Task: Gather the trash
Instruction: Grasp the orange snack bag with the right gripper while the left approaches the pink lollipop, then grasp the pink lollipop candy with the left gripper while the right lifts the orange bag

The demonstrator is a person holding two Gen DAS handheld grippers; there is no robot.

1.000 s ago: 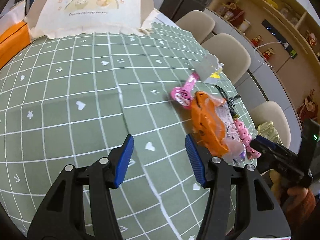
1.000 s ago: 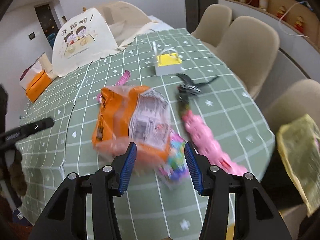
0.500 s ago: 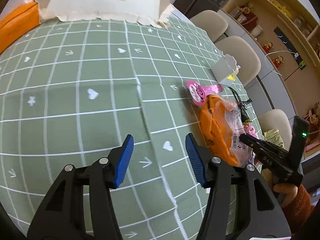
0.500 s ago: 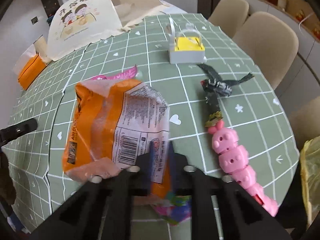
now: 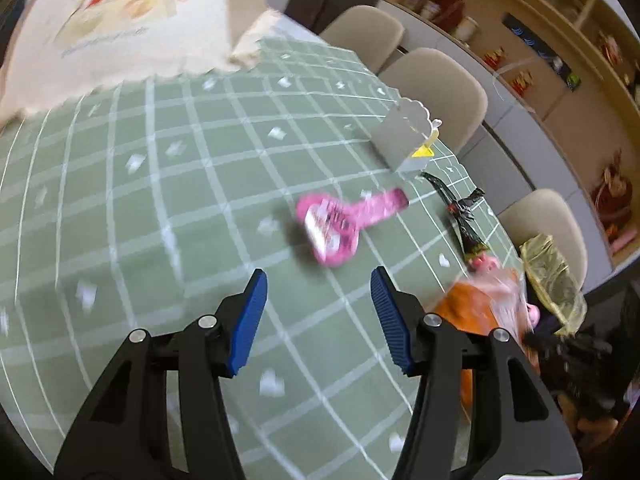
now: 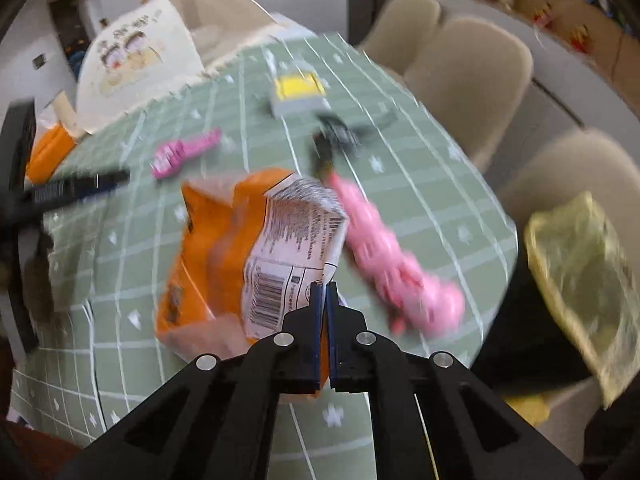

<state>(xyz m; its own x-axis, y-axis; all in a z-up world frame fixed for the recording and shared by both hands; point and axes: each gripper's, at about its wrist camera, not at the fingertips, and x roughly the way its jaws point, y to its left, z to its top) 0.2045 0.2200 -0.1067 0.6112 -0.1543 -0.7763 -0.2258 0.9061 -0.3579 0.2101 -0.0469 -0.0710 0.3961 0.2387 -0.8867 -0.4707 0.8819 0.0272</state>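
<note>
My right gripper (image 6: 325,292) has its jaws pinched together on the near edge of the orange snack bag (image 6: 224,256). The blue pads meet with the white barcode panel of the bag trapped between them. The bag hangs crumpled ahead of the jaws, over the near part of the green grid tablecloth (image 6: 132,264); I cannot tell whether its far end touches the cloth.

My left gripper (image 5: 318,312) stands about half open and holds nothing. Only bare tablecloth shows between its blue pads. It hovers tilted down over the cloth, with the pink wrapper (image 5: 340,220) just beyond its fingertips and apart from them.

In the left wrist view, the orange snack bag shows behind the gripper's right finger, near the table's edge. The picture is blurred there.

Outward from the bag, the right wrist view shows a pink segmented toy (image 6: 392,256) lying just beside it on the right. A black wrapper (image 6: 340,136) lies past the toy's far end. Beyond that stands a small grey box with a yellow top (image 6: 298,94). The pink wrapper lies well to the left of these.

A yellowish translucent bag (image 6: 580,264) sits off the table's right edge. Beige chairs (image 6: 468,68) line that side. A large white food cover with a cartoon print (image 6: 136,68) stands at the far end of the table.
</note>
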